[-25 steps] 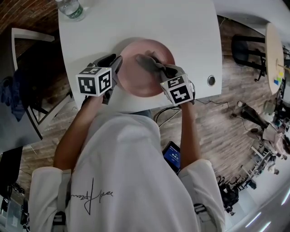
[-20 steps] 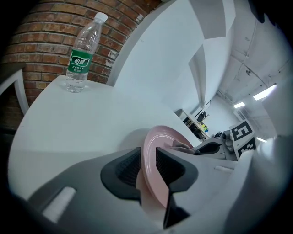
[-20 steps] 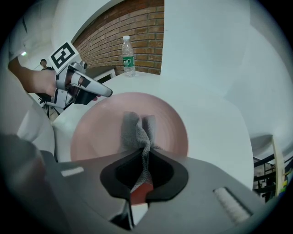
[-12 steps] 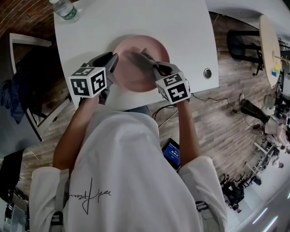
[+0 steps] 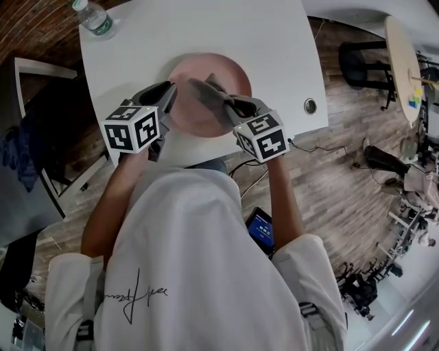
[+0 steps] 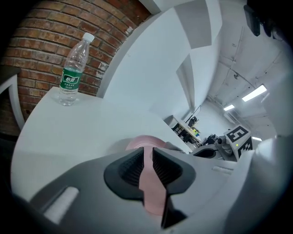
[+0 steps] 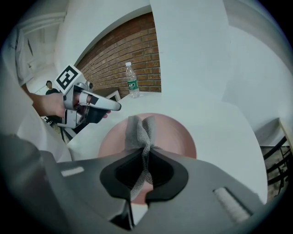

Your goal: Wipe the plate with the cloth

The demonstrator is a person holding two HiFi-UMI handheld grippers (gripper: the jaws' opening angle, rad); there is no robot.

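Observation:
A pink plate [image 5: 232, 74] lies near the front edge of the white table [image 5: 274, 41]. My left gripper [image 5: 170, 97] is at the plate's left rim. Its jaws have just been closing, and the pink rim [image 6: 144, 142] now fills the gap between the pads [image 6: 130, 169]. My right gripper [image 5: 230, 104] is shut on a bunched grey cloth [image 5: 204, 91], which hangs over the plate's middle. From the right gripper view the cloth [image 7: 139, 130] runs up out of the jaws over the plate [image 7: 176, 135], with the left gripper [image 7: 112, 106] beyond it.
A clear water bottle with a green label [image 5: 92, 17] stands at the table's far left corner. A round cable hole [image 5: 310, 105] sits near the right edge. A chair [image 5: 41, 68] stands left of the table, and a phone [image 5: 260, 232] shows below the right arm.
The left jaws have narrowed onto the plate's left rim. The right gripper has carried the cloth leftwards over the plate. Both grippers look slightly higher.

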